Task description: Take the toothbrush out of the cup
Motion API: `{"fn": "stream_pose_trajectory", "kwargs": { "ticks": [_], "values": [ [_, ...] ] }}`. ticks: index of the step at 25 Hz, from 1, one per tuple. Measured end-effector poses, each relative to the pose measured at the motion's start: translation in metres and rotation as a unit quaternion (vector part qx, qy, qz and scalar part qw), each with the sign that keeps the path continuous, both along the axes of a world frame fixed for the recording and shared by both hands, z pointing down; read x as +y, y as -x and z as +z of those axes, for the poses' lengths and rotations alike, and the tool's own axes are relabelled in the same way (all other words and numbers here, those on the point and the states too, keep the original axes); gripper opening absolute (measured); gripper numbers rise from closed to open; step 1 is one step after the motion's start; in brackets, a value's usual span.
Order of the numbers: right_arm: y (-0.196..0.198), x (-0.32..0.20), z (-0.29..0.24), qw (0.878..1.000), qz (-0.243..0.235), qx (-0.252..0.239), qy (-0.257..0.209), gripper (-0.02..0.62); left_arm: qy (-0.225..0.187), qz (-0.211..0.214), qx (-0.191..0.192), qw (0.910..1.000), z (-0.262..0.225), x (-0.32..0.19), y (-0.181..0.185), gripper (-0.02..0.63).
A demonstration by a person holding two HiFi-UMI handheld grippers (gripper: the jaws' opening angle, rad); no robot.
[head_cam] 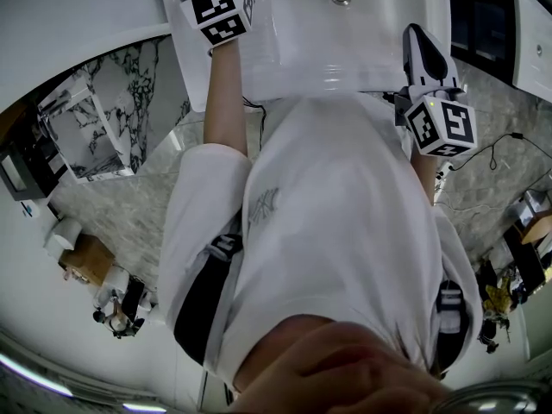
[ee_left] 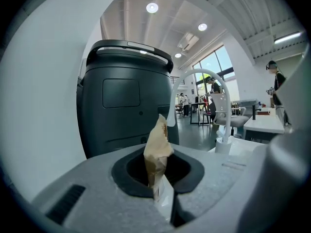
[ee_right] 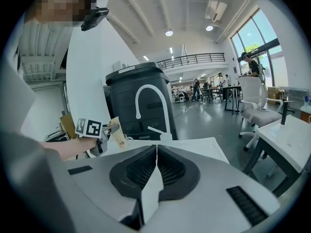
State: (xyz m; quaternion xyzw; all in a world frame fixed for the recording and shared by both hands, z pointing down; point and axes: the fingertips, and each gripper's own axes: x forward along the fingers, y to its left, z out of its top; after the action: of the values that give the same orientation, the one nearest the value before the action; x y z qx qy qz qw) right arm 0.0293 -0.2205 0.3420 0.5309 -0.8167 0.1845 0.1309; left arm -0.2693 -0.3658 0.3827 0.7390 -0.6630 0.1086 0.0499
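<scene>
1. While no cup shows near the white sink point(head_cam: 345, 50), removal seems done.
2. Left gripper point(ee_left: 163, 183), over the sink's left edge, pinches a tan strip point(ee_left: 156, 147), probably the toothbrush.
3. Right gripper point(ee_right: 156, 149), by its right edge, is closed, empty.

A: You have no word and no number around you that can be read, I think.

B: I agree. On your left cube point(head_cam: 222, 11) and your right cube point(head_cam: 442, 126) there are only black and white square patterns, not letters.

A: Your shirt point(head_cam: 345, 214) carries a pale print point(head_cam: 263, 207) on the chest, but it is too faint to read.

B: And the paper packet point(ee_left: 156, 152) in front of you shows a small brown mark near its top. It is too blurred, so you cannot tell if it is a letter or a sign.

A: So nothing readable for you here.
</scene>
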Motion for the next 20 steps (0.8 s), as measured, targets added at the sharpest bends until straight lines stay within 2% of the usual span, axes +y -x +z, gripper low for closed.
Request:
{"fn": "stream_pose_trajectory", "kwargs": {
  "ticks": [14, 20],
  "values": [
    [-0.057, 0.009, -0.014, 0.998, 0.055, 0.004, -0.029, 0.015, -0.028, -0.011, -0.001, 0.9996, -0.031, 0.009, 0.001, 0.038],
    [-0.063, 0.011, -0.018, 0.998, 0.059, 0.007, -0.034, 0.015, -0.040, -0.009, -0.005, 0.9992, -0.043, 0.013, 0.000, 0.038]
  ]
}}
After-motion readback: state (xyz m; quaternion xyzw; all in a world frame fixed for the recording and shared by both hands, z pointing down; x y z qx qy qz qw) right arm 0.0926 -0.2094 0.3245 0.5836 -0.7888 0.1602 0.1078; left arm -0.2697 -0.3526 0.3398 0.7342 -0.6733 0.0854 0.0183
